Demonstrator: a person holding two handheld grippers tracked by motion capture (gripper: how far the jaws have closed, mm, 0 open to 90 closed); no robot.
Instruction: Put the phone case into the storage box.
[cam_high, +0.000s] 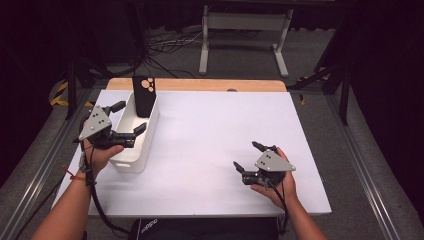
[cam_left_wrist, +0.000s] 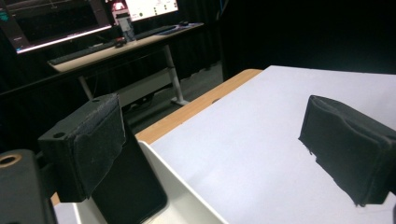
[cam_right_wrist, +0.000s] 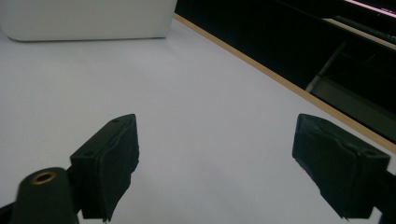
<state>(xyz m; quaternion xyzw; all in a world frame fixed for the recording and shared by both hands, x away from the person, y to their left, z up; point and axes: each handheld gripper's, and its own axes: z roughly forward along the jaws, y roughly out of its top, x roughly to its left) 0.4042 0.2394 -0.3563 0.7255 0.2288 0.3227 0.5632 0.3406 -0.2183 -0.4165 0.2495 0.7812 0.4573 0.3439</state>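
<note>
The bin (cam_high: 134, 145) sits near the left edge of the table (cam_high: 210, 130), running from the far edge toward me; the phone (cam_high: 144, 96) stands upright in the bin's far end, leaning on its wall; my left gripper (cam_high: 129, 119) hovers over the bin's near half, its jaws straddling the left wall; my right gripper (cam_high: 247, 156) rests near the table's near right corner, well apart from the bin.

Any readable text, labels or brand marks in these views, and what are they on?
No text can be read with certainty.
Black bag at the table's near edge: pale lettering, too small and blurred.
Monitor screens behind the table: contents too blurred.
Phone in the white bin: camera rings, no text.
</note>
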